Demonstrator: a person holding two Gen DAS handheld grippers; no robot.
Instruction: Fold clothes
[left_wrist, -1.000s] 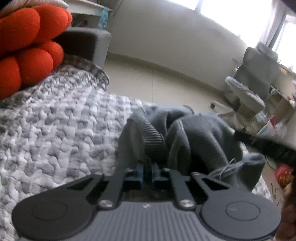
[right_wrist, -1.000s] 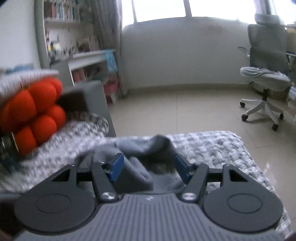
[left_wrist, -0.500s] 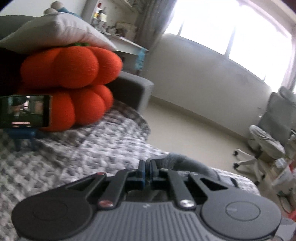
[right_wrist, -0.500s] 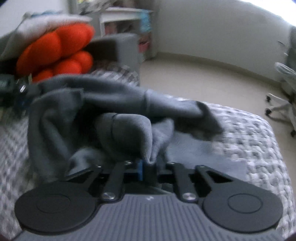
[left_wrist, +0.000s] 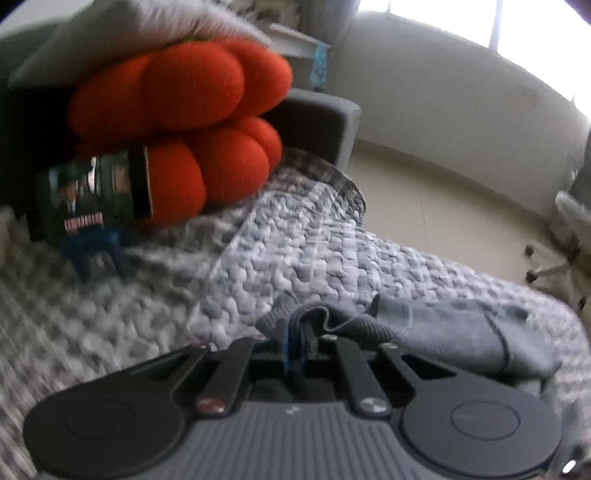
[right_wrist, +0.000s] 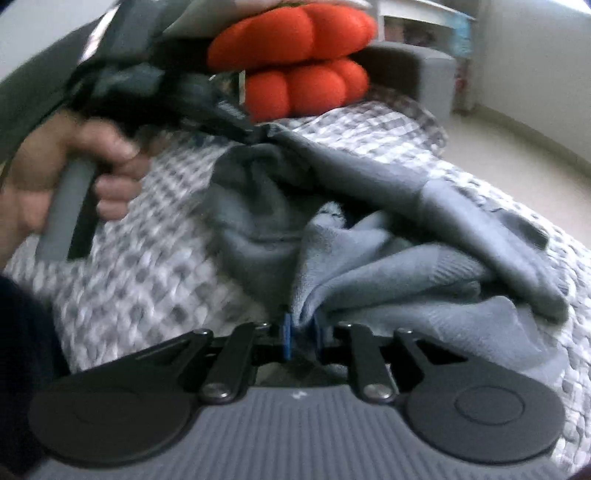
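Observation:
A grey knit sweater (right_wrist: 388, 258) lies crumpled on a grey-and-white quilted blanket (right_wrist: 155, 288). My right gripper (right_wrist: 302, 332) is shut on a fold of its lighter inner side. My left gripper (left_wrist: 295, 341) is shut on a ribbed edge of the sweater (left_wrist: 461, 339). In the right wrist view the left gripper (right_wrist: 255, 134) is held by a hand at the upper left and pulls a sweater edge taut up and away toward the cushions.
An orange lobed cushion (left_wrist: 192, 122) under a grey pillow sits at the back left. A phone (left_wrist: 88, 195) on a blue stand leans in front of it. A grey sofa arm (left_wrist: 317, 122), bare floor and an office chair (left_wrist: 565, 236) lie beyond.
The left gripper has carried its sweater edge toward the cushions, stretching the cloth out. The right gripper stays shut on its fold, and the sweater has spread lower over the blanket.

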